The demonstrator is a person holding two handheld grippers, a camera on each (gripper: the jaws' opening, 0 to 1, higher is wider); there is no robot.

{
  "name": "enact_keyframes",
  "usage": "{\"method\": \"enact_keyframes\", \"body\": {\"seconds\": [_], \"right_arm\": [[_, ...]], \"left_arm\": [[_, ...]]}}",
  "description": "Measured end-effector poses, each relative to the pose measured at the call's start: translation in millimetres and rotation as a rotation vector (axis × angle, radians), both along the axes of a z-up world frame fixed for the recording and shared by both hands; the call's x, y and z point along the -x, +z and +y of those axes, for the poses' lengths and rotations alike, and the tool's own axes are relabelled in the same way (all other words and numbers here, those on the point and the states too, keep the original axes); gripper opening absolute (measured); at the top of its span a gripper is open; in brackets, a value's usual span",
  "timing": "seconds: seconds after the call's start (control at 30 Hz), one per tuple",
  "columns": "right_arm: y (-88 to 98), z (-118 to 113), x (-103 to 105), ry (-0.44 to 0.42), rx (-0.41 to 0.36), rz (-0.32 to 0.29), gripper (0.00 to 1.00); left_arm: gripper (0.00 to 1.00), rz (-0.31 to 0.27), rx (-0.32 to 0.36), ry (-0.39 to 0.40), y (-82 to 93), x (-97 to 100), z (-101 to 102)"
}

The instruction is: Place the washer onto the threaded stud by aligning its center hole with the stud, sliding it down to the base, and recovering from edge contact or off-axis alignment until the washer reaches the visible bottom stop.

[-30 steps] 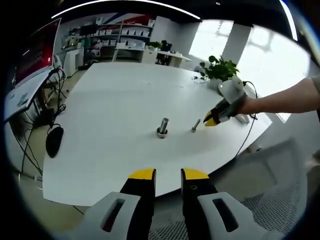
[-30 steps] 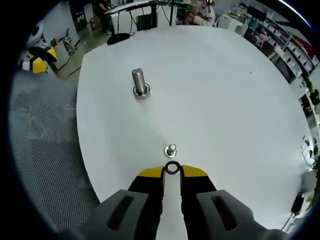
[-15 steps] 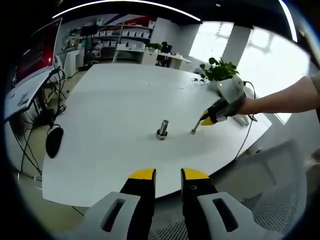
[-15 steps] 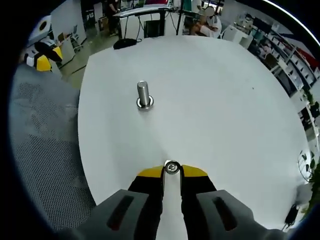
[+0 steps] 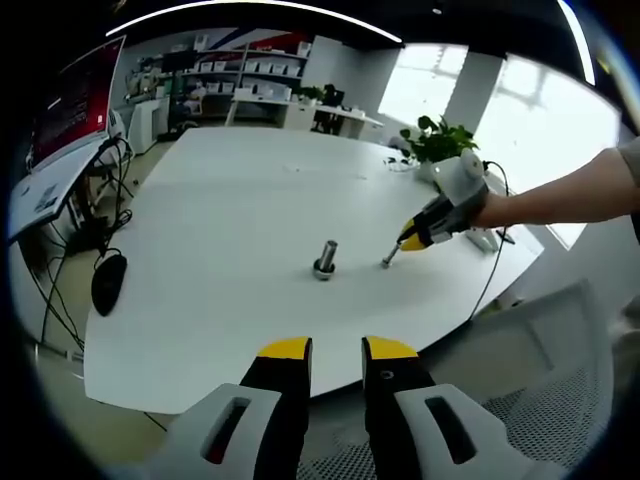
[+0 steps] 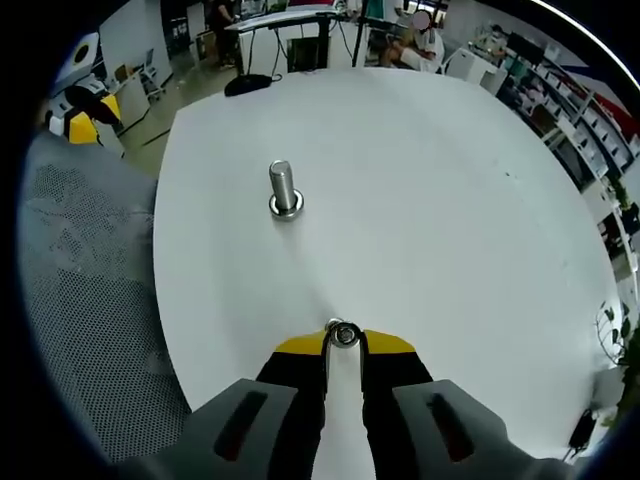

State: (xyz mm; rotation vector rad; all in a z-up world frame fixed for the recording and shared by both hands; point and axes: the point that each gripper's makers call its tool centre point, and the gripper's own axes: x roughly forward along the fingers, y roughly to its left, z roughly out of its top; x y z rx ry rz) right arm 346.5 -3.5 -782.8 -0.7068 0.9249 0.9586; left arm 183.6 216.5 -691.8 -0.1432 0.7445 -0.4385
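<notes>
Metal washer (image 6: 343,335) is gripped flat in the right tongs (image 6: 344,342) over the small stud (image 5: 390,257) (stud hidden beneath); left tongs (image 5: 336,349) are held apart, empty, off the white table (image 5: 230,210).

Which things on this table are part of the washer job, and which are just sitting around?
Job: washer, held by the right gripper over the small stud.

Lying about: larger bolt, mouse, potted plant, left gripper held back off the table.

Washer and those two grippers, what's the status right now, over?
Right gripper shut on washer, over the small stud. Left gripper back off the table. Nothing in the way.
</notes>
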Motion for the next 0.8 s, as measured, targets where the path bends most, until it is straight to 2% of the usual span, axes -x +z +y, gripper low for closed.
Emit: {"method": "enact_keyframes", "body": {"seconds": [0.8], "right_arm": [[-31.7, 7, -1, 0.021, 0.062, 0.059, 0.14]], "left_arm": [[0.17, 0.012, 0.000, 0.004, -1.6, -0.2, 1]]}}
